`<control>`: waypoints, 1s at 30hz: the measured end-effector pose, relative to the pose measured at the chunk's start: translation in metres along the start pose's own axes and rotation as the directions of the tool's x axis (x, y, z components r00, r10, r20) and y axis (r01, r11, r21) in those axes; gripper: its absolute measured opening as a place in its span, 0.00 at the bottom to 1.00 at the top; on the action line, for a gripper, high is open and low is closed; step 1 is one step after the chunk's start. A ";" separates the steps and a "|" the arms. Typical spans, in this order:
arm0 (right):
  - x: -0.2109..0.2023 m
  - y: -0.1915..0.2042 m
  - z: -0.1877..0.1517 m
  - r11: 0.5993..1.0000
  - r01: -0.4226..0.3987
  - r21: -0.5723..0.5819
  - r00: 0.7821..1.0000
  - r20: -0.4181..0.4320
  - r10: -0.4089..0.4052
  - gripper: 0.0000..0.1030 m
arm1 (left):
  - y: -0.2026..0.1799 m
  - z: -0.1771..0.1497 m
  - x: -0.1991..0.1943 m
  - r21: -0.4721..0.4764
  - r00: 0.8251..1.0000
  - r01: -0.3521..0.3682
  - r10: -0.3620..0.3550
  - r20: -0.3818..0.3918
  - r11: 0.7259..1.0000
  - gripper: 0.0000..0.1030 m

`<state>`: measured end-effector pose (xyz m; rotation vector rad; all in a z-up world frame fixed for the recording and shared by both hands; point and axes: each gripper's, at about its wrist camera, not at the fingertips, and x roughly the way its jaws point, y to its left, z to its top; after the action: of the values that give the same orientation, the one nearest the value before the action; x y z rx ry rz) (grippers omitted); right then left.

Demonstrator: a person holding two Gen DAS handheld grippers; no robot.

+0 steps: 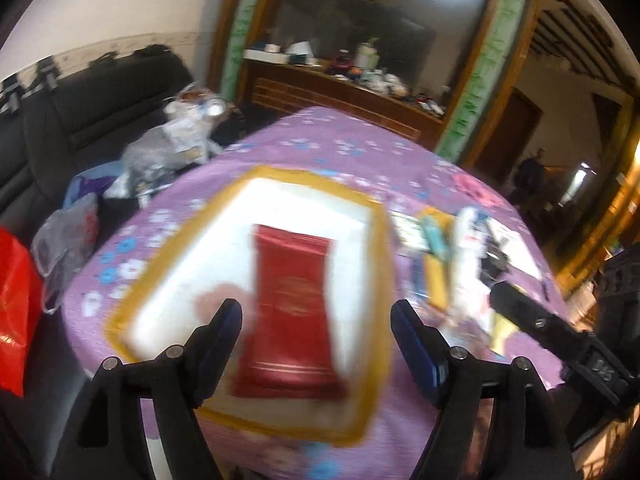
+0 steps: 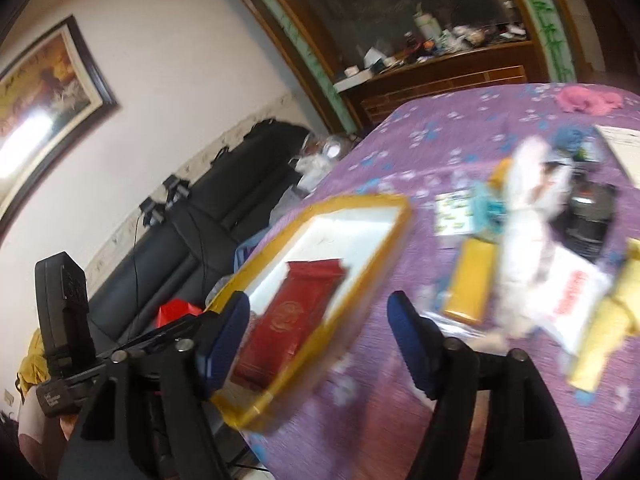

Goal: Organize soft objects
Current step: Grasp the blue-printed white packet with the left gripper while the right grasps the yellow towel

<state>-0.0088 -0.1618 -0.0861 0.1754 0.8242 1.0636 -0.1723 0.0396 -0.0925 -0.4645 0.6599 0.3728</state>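
**Red packet lies in the tray, both grippers empty**

A round table with a purple flowered cloth point(image 1: 352, 152) stands in the middle of the room. On it sits a white tray with a yellow rim point(image 1: 372, 216). A red packet point(image 1: 292, 308) lies flat inside the tray, near the middle. It is the only thing in the tray.

The left gripper point(image 1: 316, 320) hangs above the tray, right over the red packet. Its two blue fingers are spread wide apart and hold nothing. The right gripper point(image 2: 318, 320) is up in the air too, over the near corner of the tray. Its fingers are also spread wide, with nothing between them.

To the right of the tray, on the cloth, is a heap of soft things. The pictures are blurry here, so I can only make out some of them. There is a fluffy white thing point(image 2: 532, 224), a yellow packet point(image 2: 470, 284) just beside it, a white pack with red letters point(image 2: 576, 300) and something teal point(image 2: 490, 202). A pink soft thing point(image 2: 588, 100) lies at the far side of the table, well apart from the heap.

A black sofa point(image 1: 100, 108) stands beside the table, with plastic bags on it. A red bag point(image 1: 16, 312) is at its near end.
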 end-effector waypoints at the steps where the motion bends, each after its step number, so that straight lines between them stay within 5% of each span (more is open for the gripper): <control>1: -0.010 -0.013 -0.004 1.000 0.008 0.029 1.000 0.002 -0.008 0.71 | -0.011 -0.003 0.003 0.015 1.000 0.017 -0.017 -0.012 1.000 0.78; 13: -0.072 -0.124 -0.028 0.951 0.162 0.263 0.985 0.021 -0.174 0.71 | -0.127 -0.035 0.058 0.272 0.977 0.129 -0.075 -0.198 0.954 0.78; 24: -0.048 -0.179 0.008 0.861 0.333 0.385 0.938 -0.045 -0.343 0.70 | -0.148 -0.022 0.110 0.298 0.956 0.170 -0.084 -0.281 0.939 0.79; 30: -0.040 -0.192 0.003 0.856 0.348 0.382 0.932 -0.042 -0.360 0.67 | -0.161 -0.033 0.134 0.360 0.932 0.201 -0.065 -0.356 0.911 0.79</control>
<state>0.1198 -0.2912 -0.1595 0.3560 0.9890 0.5409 -0.0153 -0.0878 -0.1568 -0.1865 1.0074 0.0196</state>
